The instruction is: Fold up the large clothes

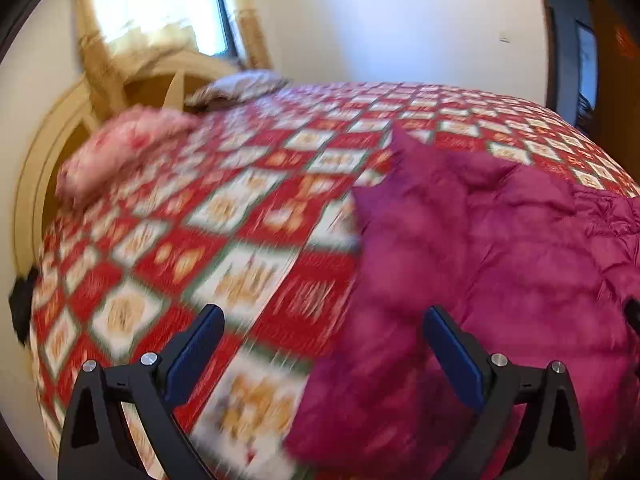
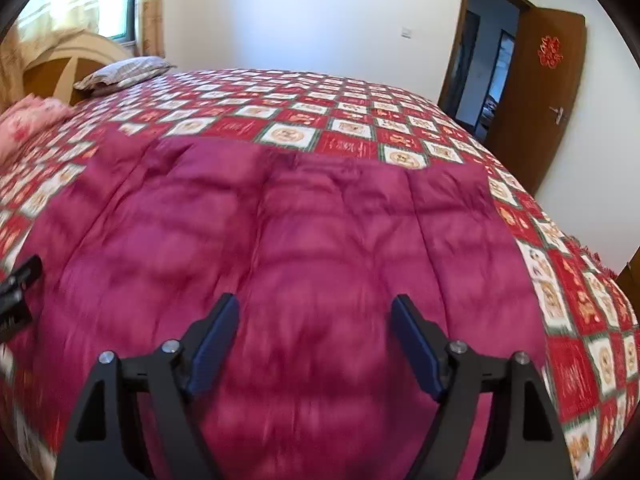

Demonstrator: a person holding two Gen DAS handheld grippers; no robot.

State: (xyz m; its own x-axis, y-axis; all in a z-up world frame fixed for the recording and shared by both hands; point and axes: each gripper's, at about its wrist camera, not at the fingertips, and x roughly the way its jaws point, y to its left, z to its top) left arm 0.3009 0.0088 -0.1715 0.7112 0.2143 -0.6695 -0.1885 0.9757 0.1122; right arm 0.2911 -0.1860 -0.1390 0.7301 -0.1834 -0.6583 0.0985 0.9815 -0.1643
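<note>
- Blue-padded fingers of the left gripper point(image 1: 324, 354) fill the bottom of the left wrist view, spread wide apart and holding nothing.
- Its left finger hangs over the bedspread point(image 1: 224, 216); its right finger hangs over the edge of the magenta padded garment point(image 1: 480, 264).
- Seen from the right wrist, the right gripper point(image 2: 316, 344) is also spread open and empty, both fingers poised above the middle of the magenta garment point(image 2: 280, 248).
- That garment lies spread flat on the bed, its far hem running straight across the red, white and green checked bedspread point(image 2: 344, 120).
- No hand or arm shows in either view.
- Farther off, a pink pillow point(image 1: 120, 148) and a grey striped pillow point(image 2: 124, 72) rest by the cream headboard point(image 2: 68, 60).
- An open brown door point(image 2: 540, 96) carries a red paper ornament point(image 2: 551, 51); its character cannot be read with certainty.
- Motion blur smears the left view.
</note>
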